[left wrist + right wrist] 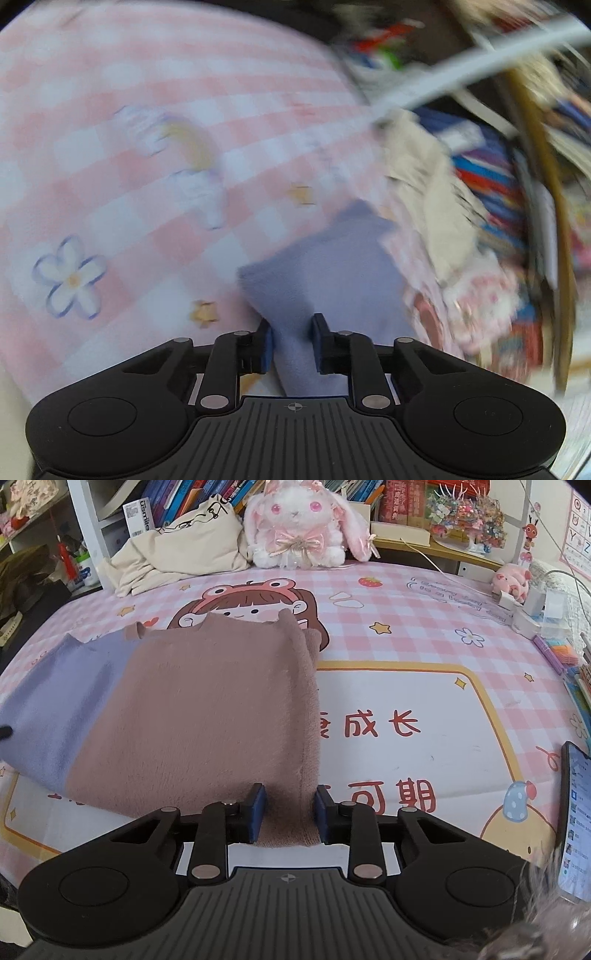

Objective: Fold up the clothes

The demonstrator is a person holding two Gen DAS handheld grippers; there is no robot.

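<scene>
At the bottom centre of the right wrist view, the right tool (289, 814) has its jaws pressed in on the near corner of the brown garment (207, 716), a plush piece whose right edge already looks doubled over on itself. The cloth bunches between the blue pads, so this reads as a firm clamp rather than a loose straddle.

In the left wrist view, also bottom centre, the left tool (292, 343) is clamped on a gathered fold of the lilac fabric (332, 266). That picture is heavily smeared, so little beyond the grip and the colour can be trusted.

Further up the right view, the brown garment lies flat across the middle of the frame on the pink checked sheet (424, 602), with the lilac fabric spreading out from under its left side toward the left edge. Whether the lilac is a second garment or part of the same one cannot be told.

In the far upper part of the frame sit a cream cloth heap (177, 550) and a plush rabbit (299, 524), apart from the work.

As a judgement: the fold is partly begun. One side seems turned in, both corners are gripped, and the carrying-over of the near edge appears not yet done. The cream heap may be waiting too.
</scene>
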